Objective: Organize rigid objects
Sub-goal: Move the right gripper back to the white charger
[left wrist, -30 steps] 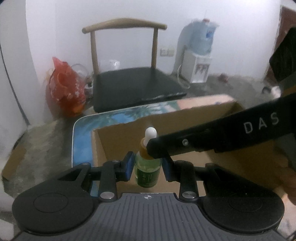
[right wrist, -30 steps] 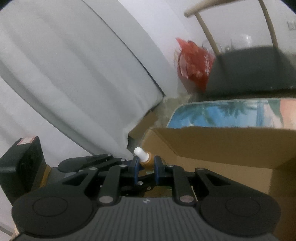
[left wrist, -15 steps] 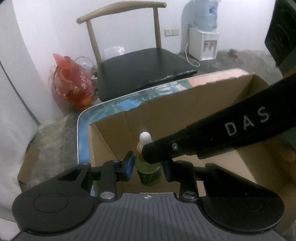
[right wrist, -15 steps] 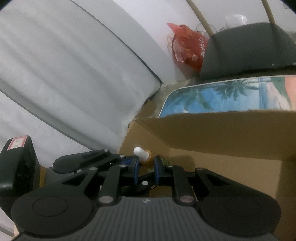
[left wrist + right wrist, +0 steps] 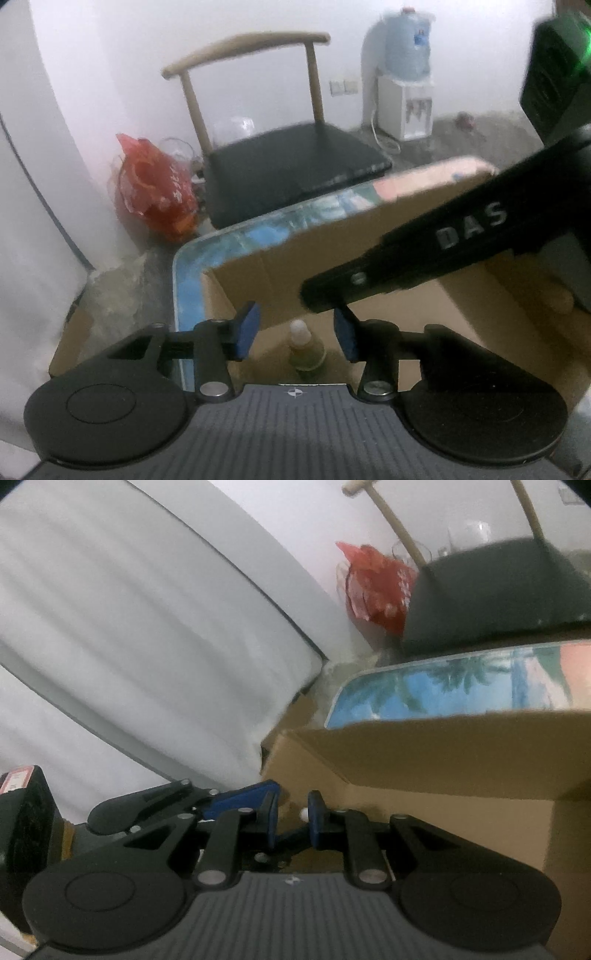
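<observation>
The dropper bottle (image 5: 306, 350) stands upright inside the cardboard box (image 5: 332, 258), between my left fingers (image 5: 299, 330), which have just opened clear of it. My right fingers (image 5: 293, 814) stay nearly closed.

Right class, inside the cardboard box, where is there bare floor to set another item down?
Free: the box floor right of the dropper bottle, up to the far wall. Crowded: the near left corner, where the bottle stands between the left hand-held gripper pads, under the right hand-held gripper.
</observation>
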`<state>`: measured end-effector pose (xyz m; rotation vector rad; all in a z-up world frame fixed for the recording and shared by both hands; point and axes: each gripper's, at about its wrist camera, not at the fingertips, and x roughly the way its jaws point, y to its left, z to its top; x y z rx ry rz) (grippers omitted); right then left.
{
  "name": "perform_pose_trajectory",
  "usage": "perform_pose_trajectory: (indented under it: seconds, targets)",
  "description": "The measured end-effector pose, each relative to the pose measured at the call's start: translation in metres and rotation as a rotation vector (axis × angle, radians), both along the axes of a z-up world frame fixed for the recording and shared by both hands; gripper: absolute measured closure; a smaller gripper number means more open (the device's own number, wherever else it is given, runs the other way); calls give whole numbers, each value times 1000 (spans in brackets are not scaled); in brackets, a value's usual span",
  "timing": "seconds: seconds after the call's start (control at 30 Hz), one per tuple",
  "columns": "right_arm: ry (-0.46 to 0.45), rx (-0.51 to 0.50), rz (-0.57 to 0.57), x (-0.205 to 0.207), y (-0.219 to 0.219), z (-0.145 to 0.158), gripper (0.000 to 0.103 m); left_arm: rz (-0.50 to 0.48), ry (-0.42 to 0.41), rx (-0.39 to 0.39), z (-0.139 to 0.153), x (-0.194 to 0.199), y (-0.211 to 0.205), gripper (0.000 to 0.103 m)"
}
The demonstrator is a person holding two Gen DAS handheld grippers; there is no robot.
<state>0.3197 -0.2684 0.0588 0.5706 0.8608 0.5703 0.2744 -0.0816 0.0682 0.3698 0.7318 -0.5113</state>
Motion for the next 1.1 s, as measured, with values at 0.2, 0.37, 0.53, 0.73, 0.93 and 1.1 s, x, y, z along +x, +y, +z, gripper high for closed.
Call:
perform_pose_trajectory:
  seconds: [0.2, 0.37, 0.53, 0.73, 0.93, 1.1]
  targets:
    - [-101, 61, -31, -48, -19, 42, 84, 32, -90, -107, 47, -39, 35, 45]
    - [-235, 102, -52, -125, -40, 76, 83, 24, -170, -194, 76, -105, 68, 35]
    - [-328, 119, -102, -213, -61, 83, 83, -21, -185, -216, 67, -169, 83, 31]
    - [-335, 99, -216, -293, -74, 43, 82, -77, -135, -239, 19, -217, 83, 29]
    - [-185, 75, -267, -321, -72, -20, 82, -164, -21, -252, -32, -236, 67, 29]
    - [-24, 140, -238, -319, -61, -68, 82, -247, 83, -259, -62, -245, 44, 30]
